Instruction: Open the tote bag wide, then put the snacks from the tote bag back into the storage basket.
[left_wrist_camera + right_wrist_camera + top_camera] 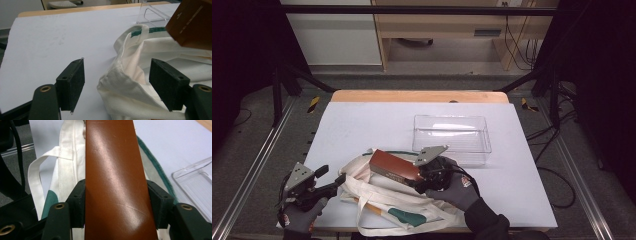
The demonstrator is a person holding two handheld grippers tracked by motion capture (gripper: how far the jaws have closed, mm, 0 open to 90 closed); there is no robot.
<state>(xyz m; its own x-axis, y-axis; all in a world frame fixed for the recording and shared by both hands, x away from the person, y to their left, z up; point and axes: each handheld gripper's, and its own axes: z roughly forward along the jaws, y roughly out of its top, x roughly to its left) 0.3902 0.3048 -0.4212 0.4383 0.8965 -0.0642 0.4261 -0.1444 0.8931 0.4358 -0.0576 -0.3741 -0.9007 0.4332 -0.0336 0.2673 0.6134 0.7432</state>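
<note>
Right gripper (116,202) clamps brown box (115,175) between both pads, lifted over cream tote bag (387,200) at table's near edge. Left gripper (116,82) open, bag's rim between its jaws, untouched. Clear tray (452,132) behind.

Brown box (115,182) between jaws

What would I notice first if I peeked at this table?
Probably the shiny brown box, clamped in the right gripper above a crumpled white cloth bag at the table's near edge. Beyond it sits a clear plastic tray, and the left gripper stands open around the bag's rim.
</note>
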